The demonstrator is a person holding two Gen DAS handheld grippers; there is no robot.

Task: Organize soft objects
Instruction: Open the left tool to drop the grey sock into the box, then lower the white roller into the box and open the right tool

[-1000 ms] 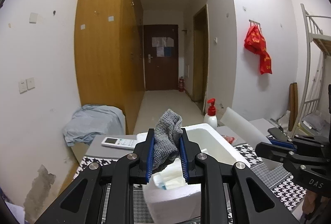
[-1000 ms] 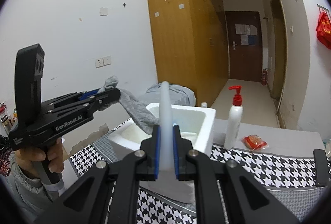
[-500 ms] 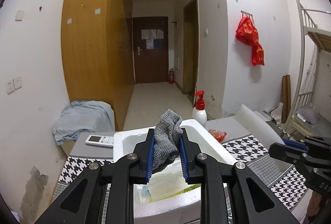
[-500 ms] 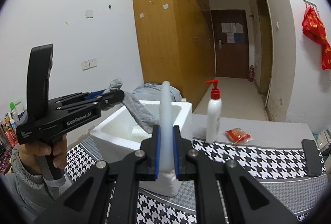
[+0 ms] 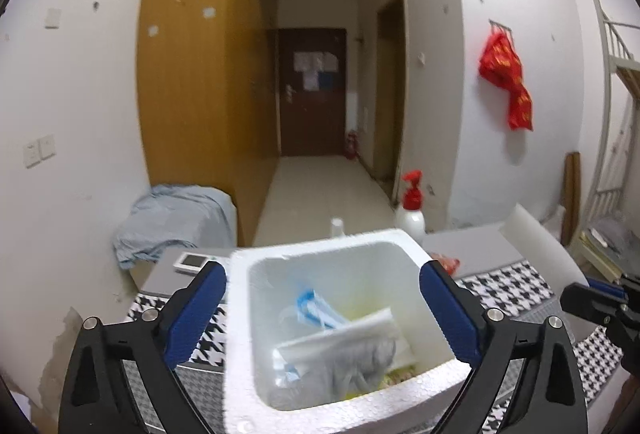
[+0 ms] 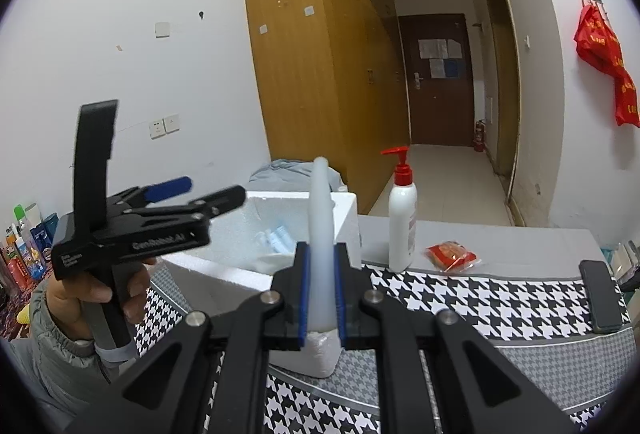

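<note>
A white foam box point(image 5: 240, 314) stands on the houndstooth tablecloth. A grey sock point(image 5: 360, 362) lies inside it, among a clear bag and blue-and-white packets. My left gripper point(image 5: 322, 310) is open and empty, its blue pads spread either side of the box, just above it. It also shows in the right wrist view point(image 6: 200, 195), open over the box point(image 6: 256, 222). My right gripper point(image 6: 321, 290) is shut on the white foam lid point(image 6: 322, 234), held upright on edge beside the box.
A white pump bottle with a red top point(image 6: 402, 230), a red snack packet point(image 6: 450, 254) and a black phone point(image 6: 598, 294) lie on the table to the right. A remote point(image 5: 192, 262) lies behind the box. A blue cloth point(image 5: 172, 222) sits by the wall.
My left gripper has opened and the grey sock has dropped into the foam box. The right gripper keeps holding the lid upright.
</note>
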